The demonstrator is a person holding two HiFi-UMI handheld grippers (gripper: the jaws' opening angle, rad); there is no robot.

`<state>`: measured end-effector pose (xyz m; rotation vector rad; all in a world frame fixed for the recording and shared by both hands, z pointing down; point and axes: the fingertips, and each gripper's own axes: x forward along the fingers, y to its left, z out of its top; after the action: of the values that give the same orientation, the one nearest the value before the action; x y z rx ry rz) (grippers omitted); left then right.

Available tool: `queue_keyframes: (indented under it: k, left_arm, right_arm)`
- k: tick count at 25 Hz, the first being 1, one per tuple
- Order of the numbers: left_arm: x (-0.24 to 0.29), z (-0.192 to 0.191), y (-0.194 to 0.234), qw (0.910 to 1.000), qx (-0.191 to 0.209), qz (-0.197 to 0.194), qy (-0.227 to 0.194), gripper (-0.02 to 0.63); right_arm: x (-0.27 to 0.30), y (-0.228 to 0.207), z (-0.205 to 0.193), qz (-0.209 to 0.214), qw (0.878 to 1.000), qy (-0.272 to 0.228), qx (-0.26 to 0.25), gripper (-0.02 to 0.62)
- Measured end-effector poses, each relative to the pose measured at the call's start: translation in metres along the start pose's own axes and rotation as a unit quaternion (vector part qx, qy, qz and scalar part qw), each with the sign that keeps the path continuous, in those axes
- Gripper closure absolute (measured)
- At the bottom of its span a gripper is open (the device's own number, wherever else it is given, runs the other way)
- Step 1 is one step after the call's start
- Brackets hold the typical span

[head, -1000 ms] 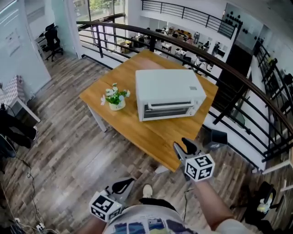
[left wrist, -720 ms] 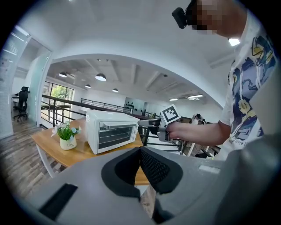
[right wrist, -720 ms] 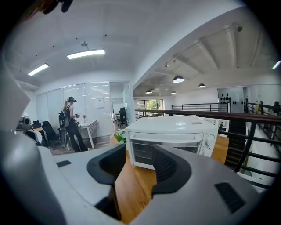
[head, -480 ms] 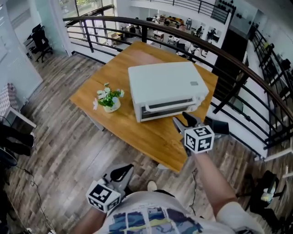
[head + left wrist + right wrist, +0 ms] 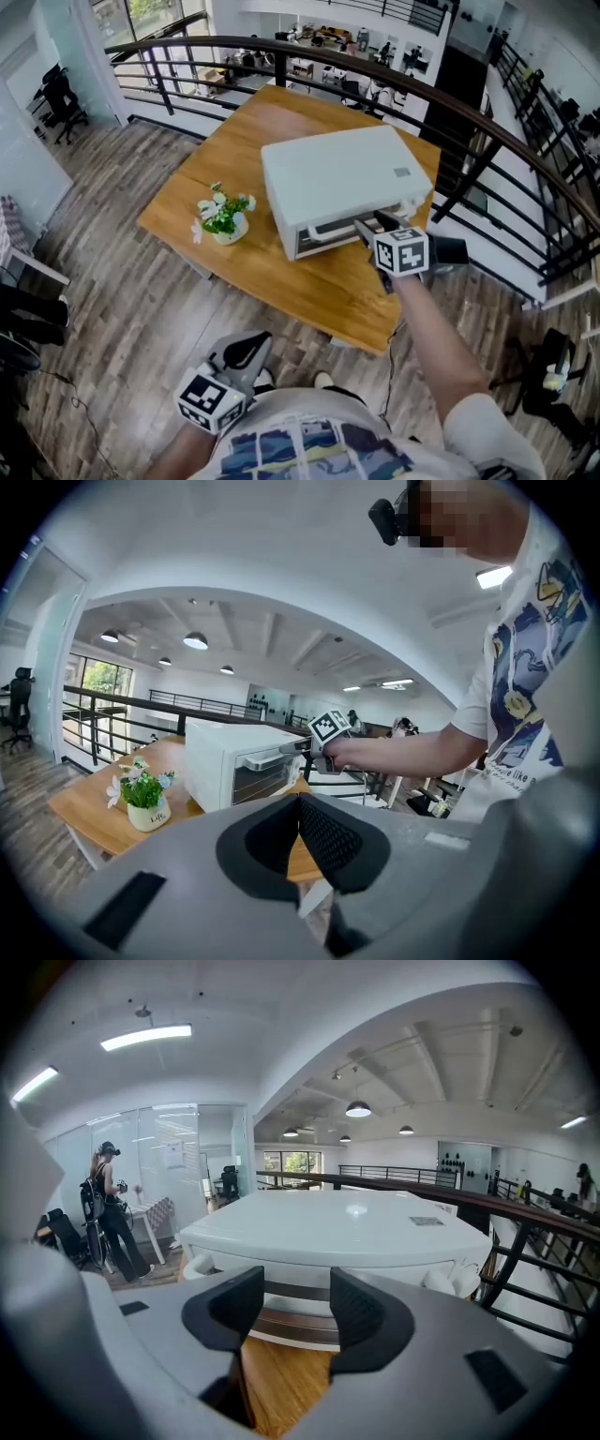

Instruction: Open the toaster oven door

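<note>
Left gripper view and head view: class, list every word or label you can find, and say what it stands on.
"Life", as best it reads: on the white flower pot.
Grey label on top of the toaster oven: too small to read.
Small print on the person's shirt: too blurred to read.

The toaster oven (image 5: 356, 1227) shows a smooth white shell, and its top is glossy enough to catch the ceiling lamps. Under it, the counter (image 5: 281, 272) is warm wood with a soft satin sheen. The right tool (image 5: 296, 1299) is matt grey plastic. The left tool (image 5: 300, 808) carries black pads (image 5: 330, 841) with a fine gridded texture. The floor (image 5: 122, 309) is matt grey-brown wood planks.
</note>
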<state>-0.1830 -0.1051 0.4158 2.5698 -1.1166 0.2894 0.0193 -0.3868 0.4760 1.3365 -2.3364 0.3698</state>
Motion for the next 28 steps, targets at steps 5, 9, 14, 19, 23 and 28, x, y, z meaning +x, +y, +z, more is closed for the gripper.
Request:
queue_keyframes:
  k: [5, 9, 14, 19, 23, 28]
  left_arm:
    - [-0.009, -0.002, 0.018, 1.0000, -0.004, 0.003, 0.002, 0.603]
    - [-0.016, -0.005, 0.028, 0.9999, -0.009, 0.007, 0.006, 0.603]
    - [-0.014, -0.008, 0.034, 0.9999, -0.014, 0.005, 0.008, 0.603]
    - [-0.011, -0.006, 0.030, 0.9999, -0.011, 0.001, 0.010, 0.603]
    - [-0.010, -0.007, 0.028, 0.9999, -0.007, 0.000, 0.010, 0.603]
    - [-0.011, -0.006, 0.024, 0.9999, -0.012, 0.002, 0.008, 0.603]
  right_arm:
    - [0.013, -0.007, 0.007, -0.018, 1.000, 0.008, 0.002, 0.371]
    - [0.018, -0.012, 0.000, -0.023, 0.999, 0.024, 0.017, 0.367]
    - [0.021, -0.013, 0.001, -0.021, 0.999, 0.024, 0.030, 0.356]
    - [0.019, -0.014, -0.001, -0.024, 0.999, 0.020, 0.029, 0.356]
    - [0.016, -0.013, -0.003, -0.023, 0.999, 0.016, 0.028, 0.356]
    - [0.012, -0.013, -0.004, -0.023, 0.999, 0.008, 0.028, 0.356]
